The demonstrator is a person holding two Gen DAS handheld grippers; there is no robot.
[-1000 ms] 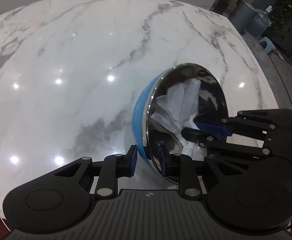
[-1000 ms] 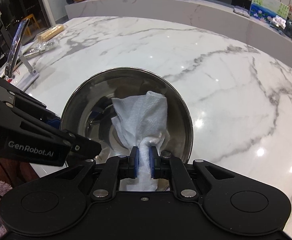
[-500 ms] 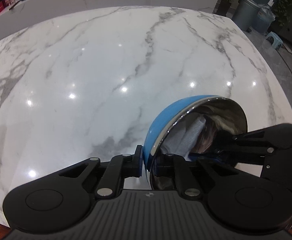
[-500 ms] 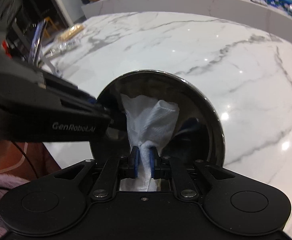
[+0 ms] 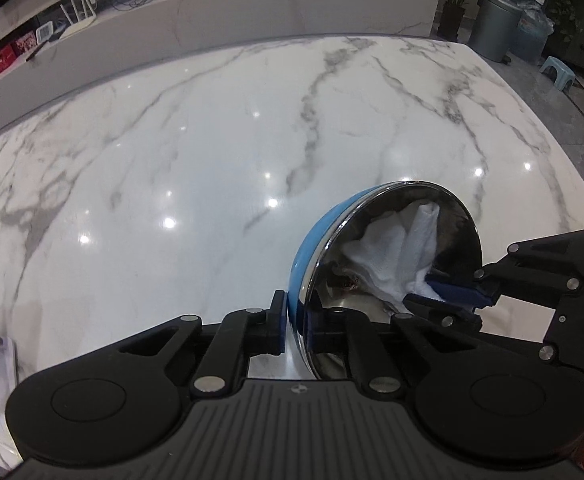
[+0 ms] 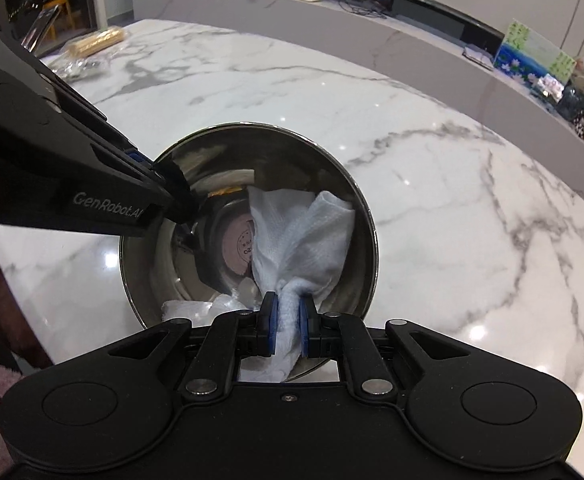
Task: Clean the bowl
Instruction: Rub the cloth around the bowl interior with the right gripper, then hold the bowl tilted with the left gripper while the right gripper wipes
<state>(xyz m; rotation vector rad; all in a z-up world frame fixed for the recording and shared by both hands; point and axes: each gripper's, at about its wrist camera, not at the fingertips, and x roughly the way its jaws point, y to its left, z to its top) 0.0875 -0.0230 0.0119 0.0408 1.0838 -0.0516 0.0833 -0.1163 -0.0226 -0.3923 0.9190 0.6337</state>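
Since half a second ago the blue-shelled, mirror-steel bowl [image 5: 371,248] has turned its opening more toward the left wrist camera, so the crumpled white paper towel [image 5: 395,256] inside shows again. The left gripper [image 5: 295,322] is clamped on the bowl's rim at about 6 o'clock, one pad outside on the blue shell, one inside, holding the bowl tilted on edge above the white grey-veined marble table [image 5: 212,168]. The right gripper [image 6: 286,322] pinches the towel's twisted end and presses the spread part against the steel interior [image 6: 212,248], toward 3 o'clock of the bowl in the right wrist view.
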